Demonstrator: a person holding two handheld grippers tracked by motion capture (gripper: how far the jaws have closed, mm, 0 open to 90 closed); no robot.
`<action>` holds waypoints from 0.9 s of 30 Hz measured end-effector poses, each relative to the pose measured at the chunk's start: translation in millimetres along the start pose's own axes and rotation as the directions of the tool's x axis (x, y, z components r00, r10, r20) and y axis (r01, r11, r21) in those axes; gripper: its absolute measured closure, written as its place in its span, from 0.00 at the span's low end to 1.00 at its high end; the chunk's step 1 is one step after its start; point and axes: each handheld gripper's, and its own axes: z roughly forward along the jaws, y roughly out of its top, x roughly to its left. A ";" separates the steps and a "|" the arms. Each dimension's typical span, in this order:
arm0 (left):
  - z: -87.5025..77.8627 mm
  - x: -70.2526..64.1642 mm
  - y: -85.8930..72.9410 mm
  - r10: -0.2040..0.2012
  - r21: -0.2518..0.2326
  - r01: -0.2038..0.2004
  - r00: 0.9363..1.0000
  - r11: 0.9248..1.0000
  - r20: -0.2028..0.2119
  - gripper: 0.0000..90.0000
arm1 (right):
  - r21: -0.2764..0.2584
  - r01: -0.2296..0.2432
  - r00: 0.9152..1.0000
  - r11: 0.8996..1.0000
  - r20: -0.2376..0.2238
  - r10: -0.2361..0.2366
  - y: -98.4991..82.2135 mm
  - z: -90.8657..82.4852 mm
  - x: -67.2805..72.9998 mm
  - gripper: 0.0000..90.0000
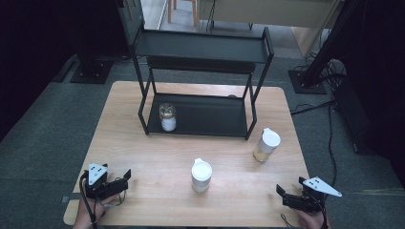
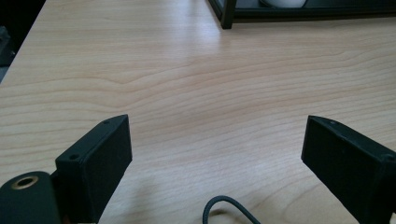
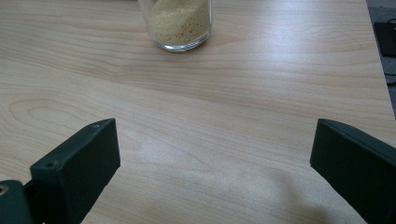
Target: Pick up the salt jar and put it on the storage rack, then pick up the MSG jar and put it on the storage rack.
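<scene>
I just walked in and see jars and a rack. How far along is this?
One jar already stands on the rack's lower shelf. Nothing is in hand: the left gripper and right gripper rest open near the table's front edge. Probably left to shelve: the white-lidded jar in the middle and the grain jar at right.

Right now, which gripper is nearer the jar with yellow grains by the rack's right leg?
Right. The right gripper sits at the near right table edge, just below the jar. The left gripper rests at the near left corner, far across the table.
</scene>
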 end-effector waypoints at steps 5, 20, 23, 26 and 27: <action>-7.0 10.8 -3.9 0.002 0.005 -0.002 1.000 1.000 -0.002 0.10 | 0.002 -0.001 1.000 1.000 0.006 0.001 0.0 0.1 0.2 0.01; -13.5 18.6 -9.1 0.015 0.005 -0.015 1.000 1.000 0.023 0.10 | -0.016 0.005 1.000 1.000 0.005 -0.005 0.1 -2.1 0.4 0.02; -14.7 19.0 -9.2 0.017 -0.001 -0.017 0.999 1.000 0.029 0.10 | -0.018 0.013 1.000 1.000 0.011 -0.013 0.6 -2.7 1.7 0.02; -15.0 19.5 -8.9 0.017 -0.001 -0.017 0.999 1.000 0.035 0.10 | -0.016 0.017 1.000 1.000 0.019 -0.016 1.2 -2.6 2.8 0.02; -14.9 20.7 -8.6 0.022 0.006 -0.022 0.999 1.000 0.046 0.10 | -0.015 0.030 0.999 0.999 0.027 -0.030 1.5 -2.6 4.3 0.02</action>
